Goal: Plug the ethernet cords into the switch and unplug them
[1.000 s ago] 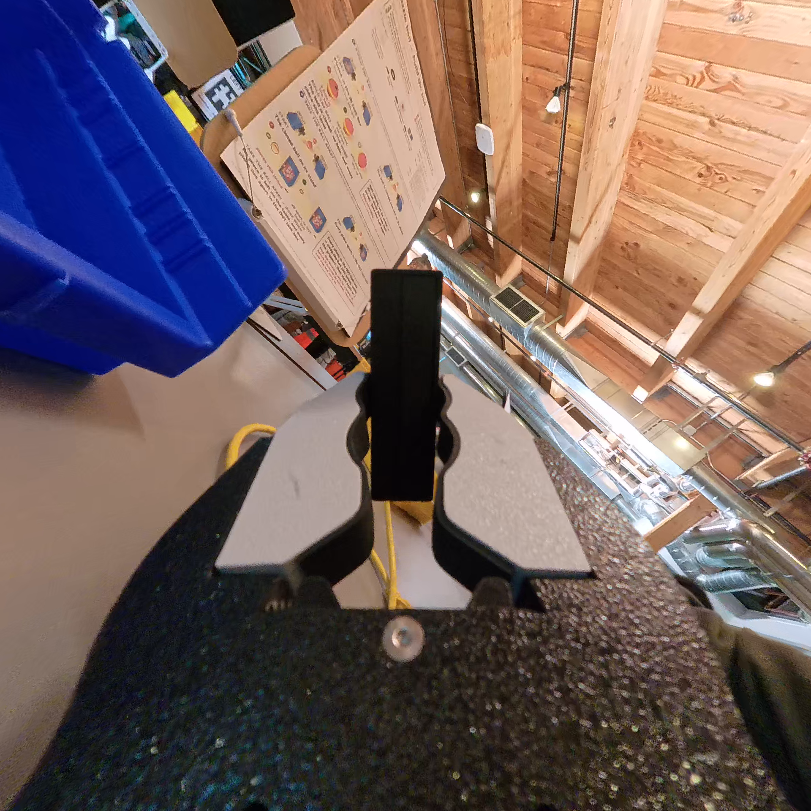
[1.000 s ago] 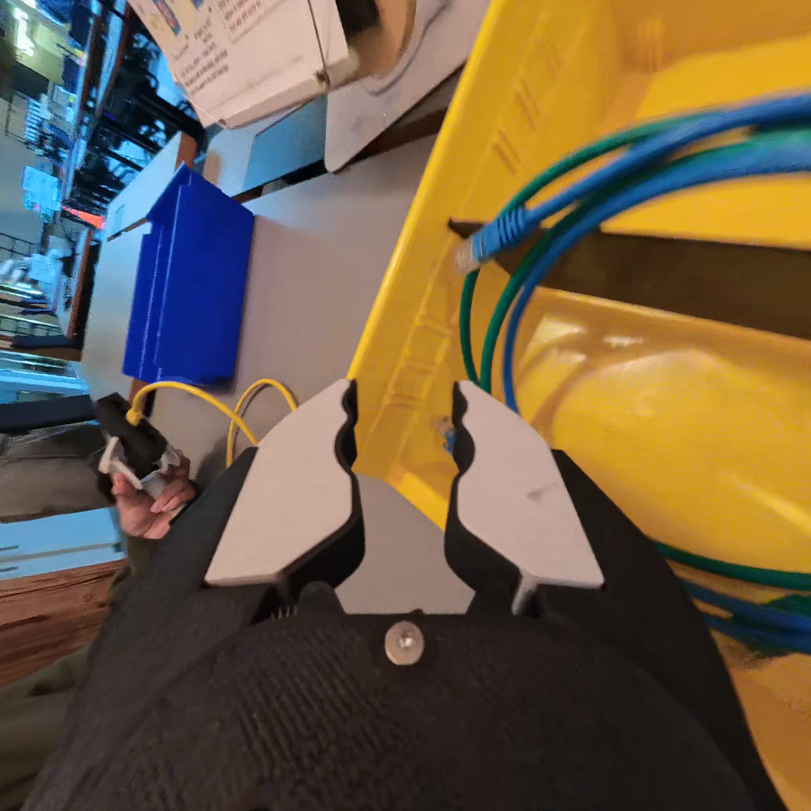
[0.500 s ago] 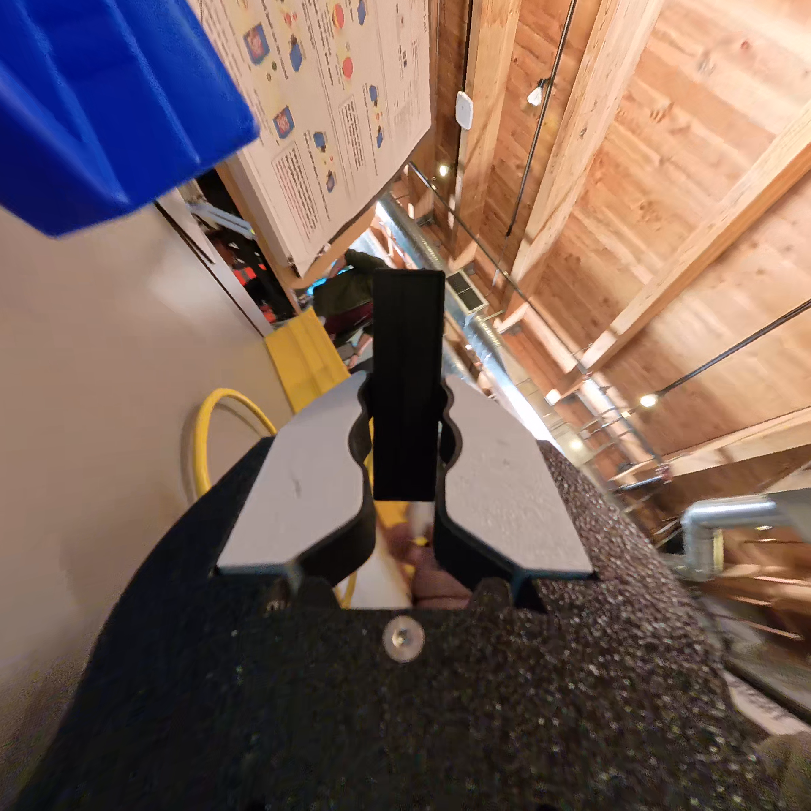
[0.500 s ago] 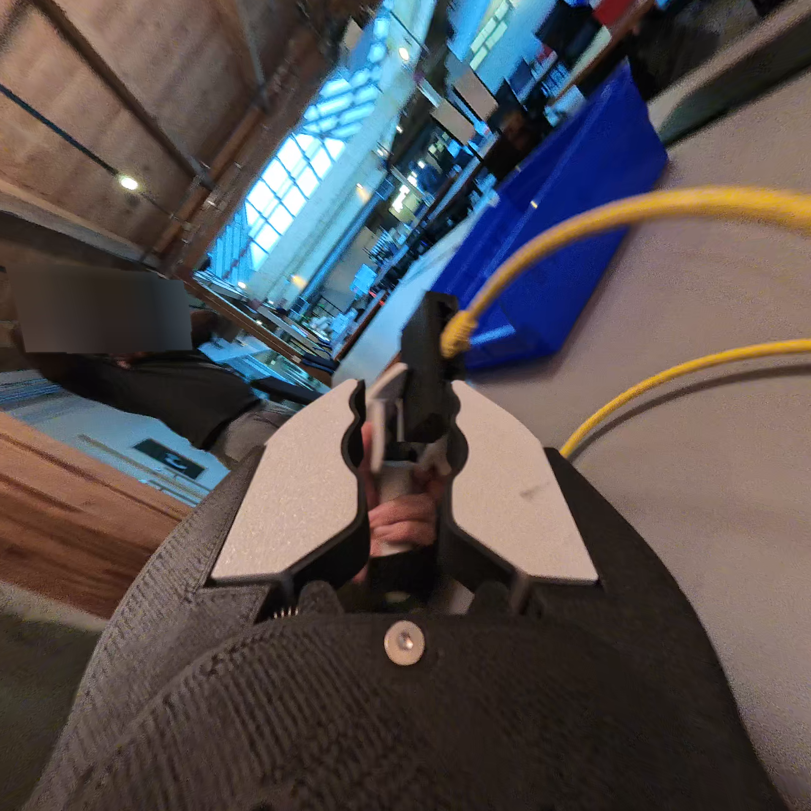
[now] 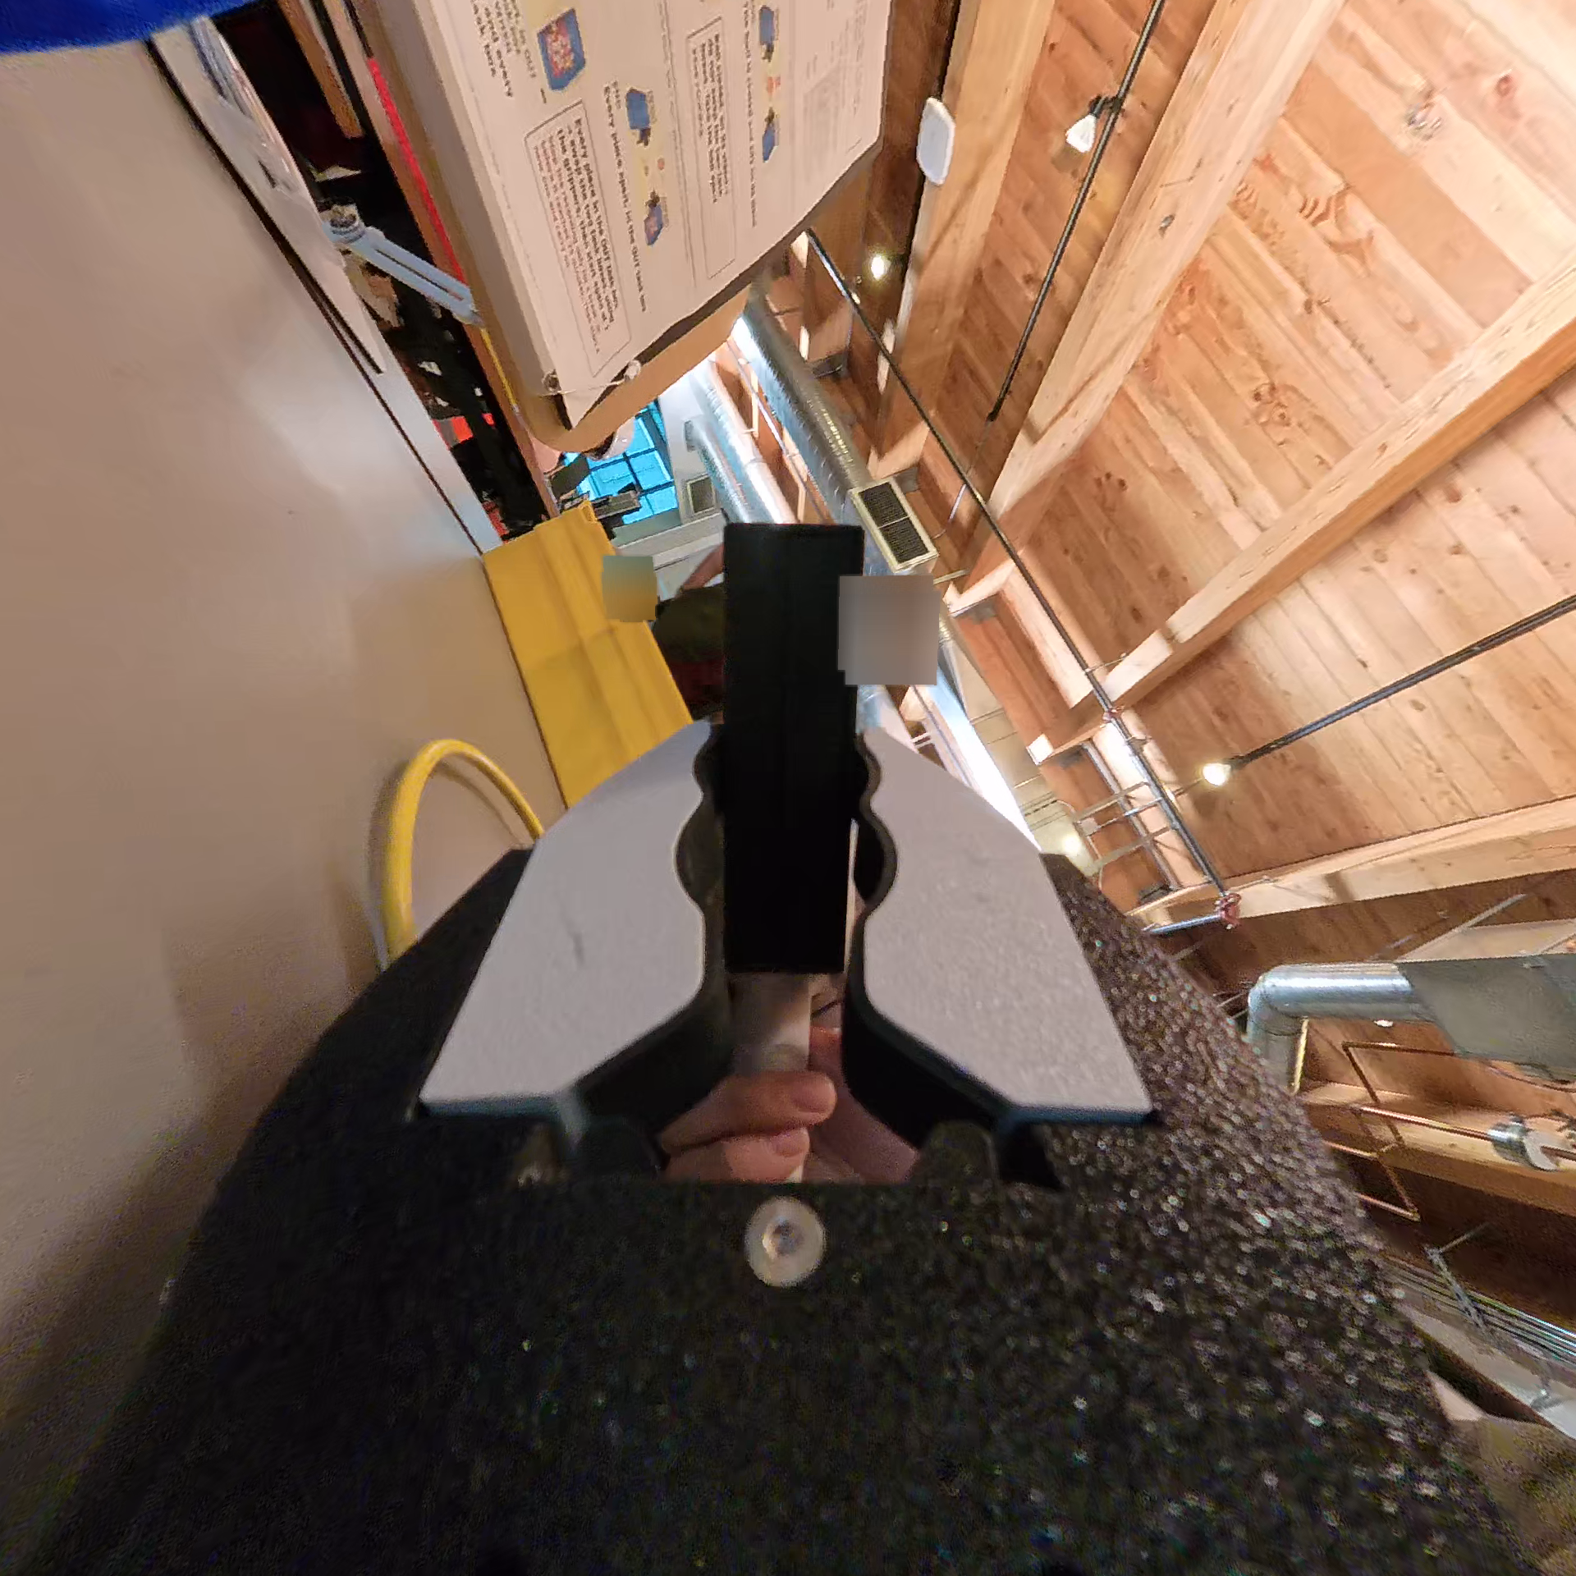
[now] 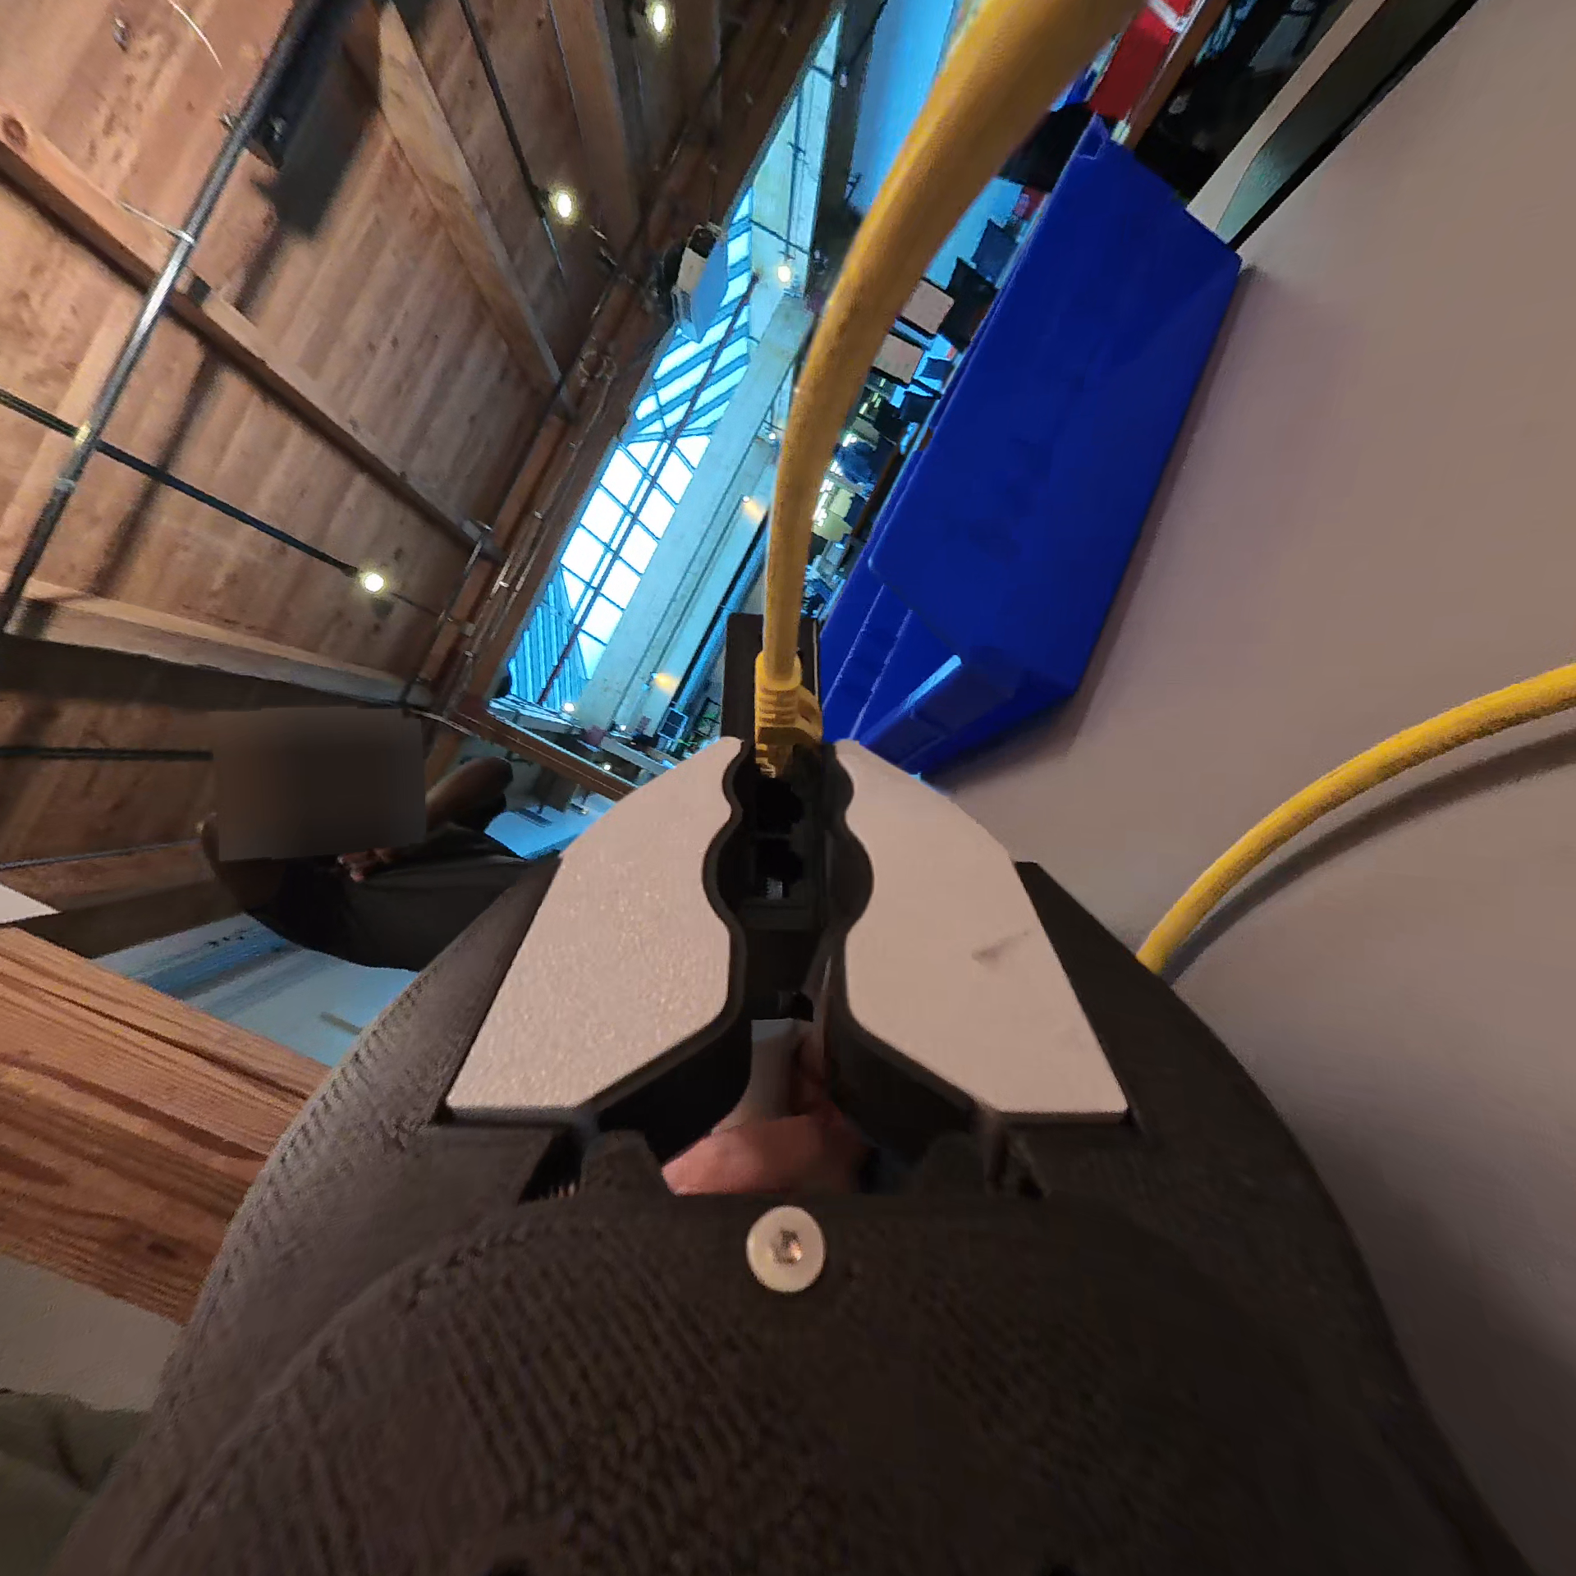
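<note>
The left gripper (image 5: 789, 819) is clamped on the black switch (image 5: 789, 742), which the right gripper (image 6: 785, 819) also closes around, a yellow ethernet cord (image 6: 780, 691) already plugged into its far port, two nearer ports empty; unplugging seemingly remains.

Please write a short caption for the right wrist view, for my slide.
Right gripper closed on the black switch, with one yellow ethernet cord plugged into its far port.
</note>
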`<state>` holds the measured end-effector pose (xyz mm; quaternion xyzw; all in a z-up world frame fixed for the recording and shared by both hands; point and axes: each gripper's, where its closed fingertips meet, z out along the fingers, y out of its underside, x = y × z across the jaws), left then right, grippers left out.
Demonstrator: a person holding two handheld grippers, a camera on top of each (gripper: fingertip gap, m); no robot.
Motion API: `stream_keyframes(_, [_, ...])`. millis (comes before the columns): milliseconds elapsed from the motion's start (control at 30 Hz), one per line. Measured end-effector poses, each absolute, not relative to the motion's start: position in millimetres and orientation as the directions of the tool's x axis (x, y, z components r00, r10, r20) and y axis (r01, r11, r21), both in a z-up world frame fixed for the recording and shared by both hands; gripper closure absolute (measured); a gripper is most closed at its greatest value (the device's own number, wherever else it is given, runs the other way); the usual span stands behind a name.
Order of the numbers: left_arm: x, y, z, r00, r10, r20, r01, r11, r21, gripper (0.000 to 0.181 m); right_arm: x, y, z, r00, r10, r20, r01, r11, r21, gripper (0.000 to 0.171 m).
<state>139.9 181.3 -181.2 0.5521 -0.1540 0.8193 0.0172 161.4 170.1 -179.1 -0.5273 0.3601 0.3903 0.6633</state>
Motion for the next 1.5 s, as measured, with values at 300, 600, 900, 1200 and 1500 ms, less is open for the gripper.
stream_keyframes(300, [142, 175, -183, -0.379, -0.168, 0.910, -0.214, -0.941, -0.263, 0.155, 163, 166, -181, 0.379, 0.162, -0.911, -0.919, 0.184, -0.350, 0.157])
stream_keyframes(600, [143, 171, -186, -0.370, -0.181, 0.911, -0.225, -0.934, -0.277, 0.155, 165, 167, -183, 0.360, 0.191, -0.913, -0.922, 0.222, -0.317, 0.156])
stream_keyframes(900, [143, 168, -186, -0.370, -0.184, 0.911, -0.238, -0.929, -0.284, 0.155, 166, 166, -181, 0.363, 0.197, -0.911, -0.921, 0.226, -0.318, 0.156])
stream_keyframes(1200, [143, 171, -188, -0.368, -0.206, 0.907, -0.202, -0.934, -0.294, 0.155, 164, 166, -183, 0.484, 0.126, -0.866, -0.865, 0.223, -0.450, 0.156])
stream_keyframes(1500, [139, 180, -176, -0.431, -0.269, 0.862, -0.112, -0.931, -0.346, 0.155, 157, 172, -168, 0.572, 0.145, -0.807, -0.818, 0.172, -0.549, 0.157])
